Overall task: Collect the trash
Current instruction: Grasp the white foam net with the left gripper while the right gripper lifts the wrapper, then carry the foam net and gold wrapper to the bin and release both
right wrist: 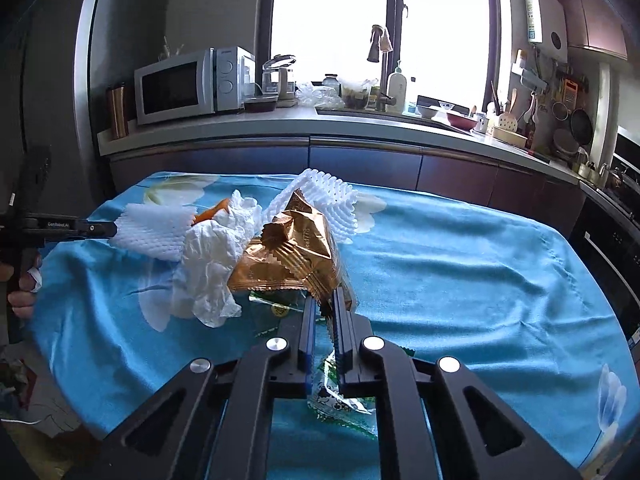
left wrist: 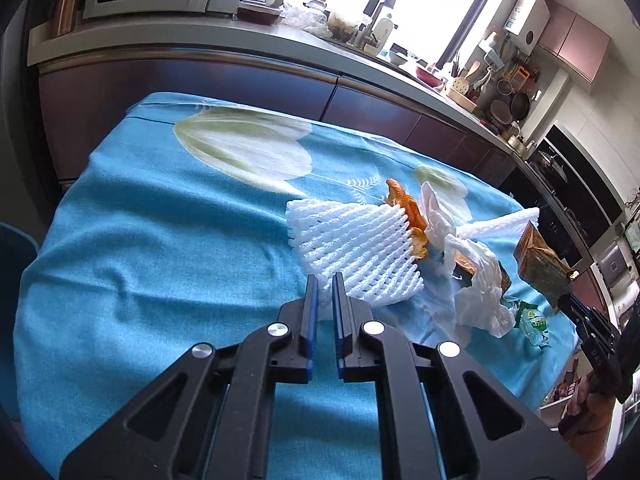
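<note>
A heap of trash lies on the blue tablecloth point(left wrist: 140, 240). My left gripper point(left wrist: 325, 276) is shut on the edge of a white foam fruit net point(left wrist: 356, 248), also seen in the right wrist view point(right wrist: 156, 228). Behind it lie orange peel point(left wrist: 408, 216) and crumpled white tissue point(left wrist: 476, 276). My right gripper point(right wrist: 323, 294) is shut on a corner of a gold snack wrapper point(right wrist: 288, 256), which shows in the left wrist view point(left wrist: 540, 264) too. A second foam net point(right wrist: 324, 196) lies behind the wrapper. A green wrapper point(right wrist: 340, 396) lies under my right gripper.
The cloth-covered table point(right wrist: 480, 264) stands before a dark kitchen counter point(right wrist: 360, 156) with a microwave point(right wrist: 188, 84), a sink tap and utensils. An oven point(right wrist: 612, 232) is at the right. The right half of the cloth is bare.
</note>
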Available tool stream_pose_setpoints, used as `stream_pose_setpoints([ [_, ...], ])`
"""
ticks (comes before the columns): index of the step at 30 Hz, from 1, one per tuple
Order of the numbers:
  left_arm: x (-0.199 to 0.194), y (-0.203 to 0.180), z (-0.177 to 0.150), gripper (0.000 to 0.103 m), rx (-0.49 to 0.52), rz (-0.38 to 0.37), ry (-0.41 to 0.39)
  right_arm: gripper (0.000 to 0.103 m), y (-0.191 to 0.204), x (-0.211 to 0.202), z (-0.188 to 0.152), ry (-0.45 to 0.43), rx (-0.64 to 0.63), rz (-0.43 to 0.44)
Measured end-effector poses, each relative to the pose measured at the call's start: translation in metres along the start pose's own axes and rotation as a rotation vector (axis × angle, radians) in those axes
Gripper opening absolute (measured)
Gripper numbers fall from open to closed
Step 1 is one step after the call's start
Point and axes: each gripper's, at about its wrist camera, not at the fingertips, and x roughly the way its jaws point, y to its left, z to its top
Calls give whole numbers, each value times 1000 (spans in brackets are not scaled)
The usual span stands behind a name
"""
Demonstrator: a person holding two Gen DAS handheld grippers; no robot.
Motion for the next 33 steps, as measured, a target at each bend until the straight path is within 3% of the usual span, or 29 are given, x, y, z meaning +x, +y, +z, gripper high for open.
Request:
stream_pose_setpoints([
  [9, -57, 13, -6, 7, -15, -15, -88, 7, 21, -6, 6, 31, 32, 263],
  [19, -112, 36, -17, 7, -45, 34, -159, 7, 76, 7, 15, 40, -9, 476],
  [25, -149, 66, -25, 7, -103, 102, -211, 7, 124, 25, 34, 37, -53, 594],
  [33, -206, 137, -42, 7, -242, 236, -283, 7, 205, 50, 64, 57, -153, 745],
])
